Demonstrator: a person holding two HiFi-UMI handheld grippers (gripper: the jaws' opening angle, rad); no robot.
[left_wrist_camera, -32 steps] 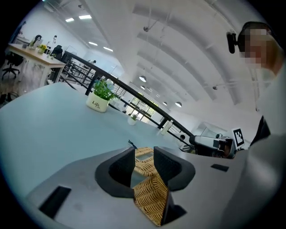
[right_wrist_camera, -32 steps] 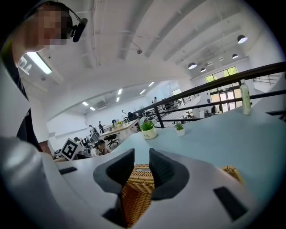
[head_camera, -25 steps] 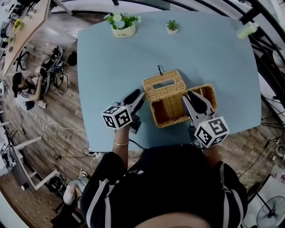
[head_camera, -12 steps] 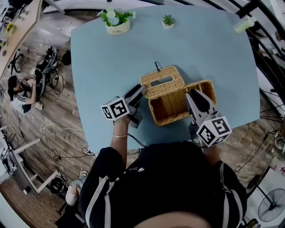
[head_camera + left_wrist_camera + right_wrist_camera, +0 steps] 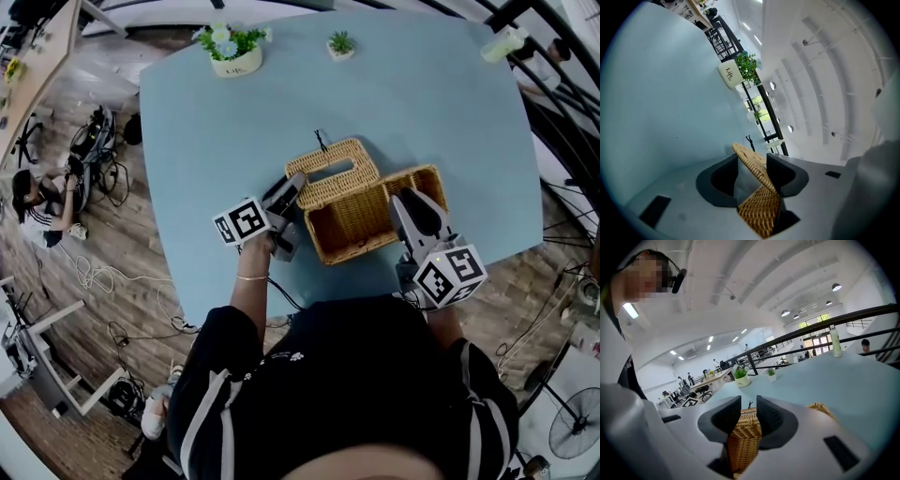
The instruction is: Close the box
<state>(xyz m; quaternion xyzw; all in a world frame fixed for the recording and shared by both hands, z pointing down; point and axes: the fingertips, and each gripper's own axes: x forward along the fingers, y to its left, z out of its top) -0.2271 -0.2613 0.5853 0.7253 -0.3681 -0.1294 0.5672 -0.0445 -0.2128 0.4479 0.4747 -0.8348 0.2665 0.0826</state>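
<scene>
Currently: lid-closing step, not yet done.

Head view: the wicker box (image 5: 349, 246) sits mid-worktop (image 5: 441, 112) and is open. Its lid (image 5: 333, 172) is swung back at 11 o'clock of the box mouth, slot showing. Box interior shows the woven floor only, with nothing in it that I can see. The left gripper (image 5: 293, 187) is at the lid's 9 o'clock edge, the right gripper (image 5: 410, 201) at the box's 3 o'clock wall. A plant pot (image 5: 228, 56) stands near the worktop's 12 o'clock edge, well apart.

Left gripper view: the jaws have just been opening and stand wide. The lid's rim runs slantwise between them, not pinched: released.

Right gripper view: the jaws are clenched on the box's woven wall, which fills the gap between them.

Judgement: the box is braced and the lid is free. The next move calls for taking or nudging the lid's free edge, then swinging it toward 5 o'clock over the mouth until it seats. The right jaws must clear the wall first.
</scene>
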